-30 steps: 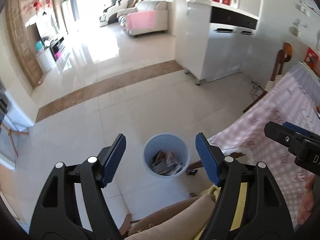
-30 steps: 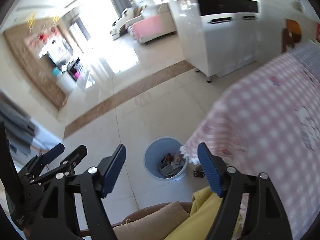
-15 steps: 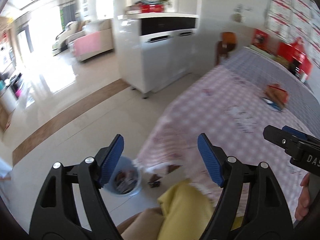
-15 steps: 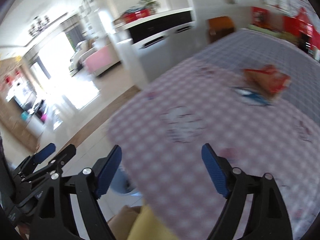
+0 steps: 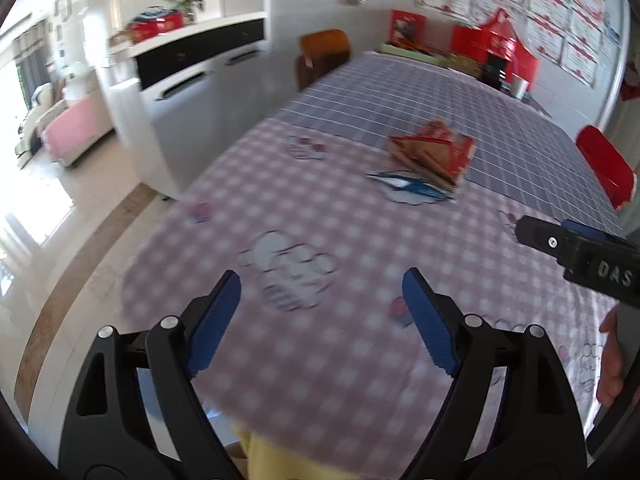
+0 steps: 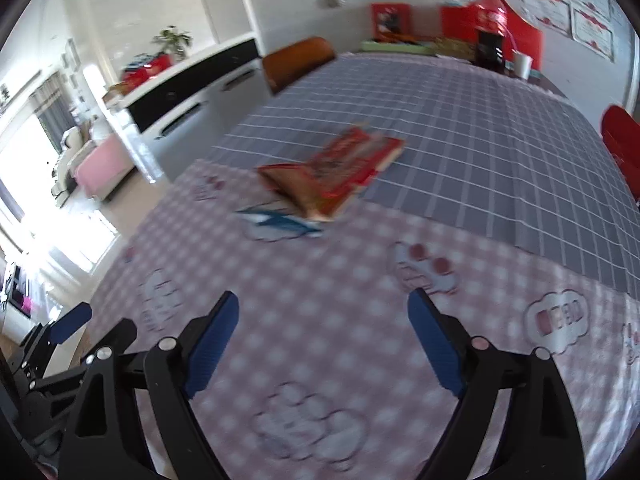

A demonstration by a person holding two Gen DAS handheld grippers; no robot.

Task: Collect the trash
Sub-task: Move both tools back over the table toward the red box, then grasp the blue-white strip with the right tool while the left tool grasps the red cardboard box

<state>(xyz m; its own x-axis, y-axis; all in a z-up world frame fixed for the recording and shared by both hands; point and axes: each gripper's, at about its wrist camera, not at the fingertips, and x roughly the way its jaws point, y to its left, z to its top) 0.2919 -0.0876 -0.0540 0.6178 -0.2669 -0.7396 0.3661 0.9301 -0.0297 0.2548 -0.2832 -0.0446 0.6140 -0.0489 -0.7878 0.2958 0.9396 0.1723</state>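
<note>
Jaws wide, empty – right gripper [image 5: 576, 256] body reads "DAS".

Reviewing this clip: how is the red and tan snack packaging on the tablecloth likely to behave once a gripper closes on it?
The red and tan packaging looks like thin, creased card or foil, so it will probably crush and flex. It seems flat and empty, likely light. Lying flat on the tablecloth, it may slide or drag cloth; the blue wrapper beside it could shift too.

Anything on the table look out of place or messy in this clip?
Yes: a crumpled red and tan snack wrapper lies flattened mid-table on the checked tablecloth, across the seam between its pink and grey parts, with a torn blue and white scrap beside it. Both grippers, left and right, are open and empty.
</note>
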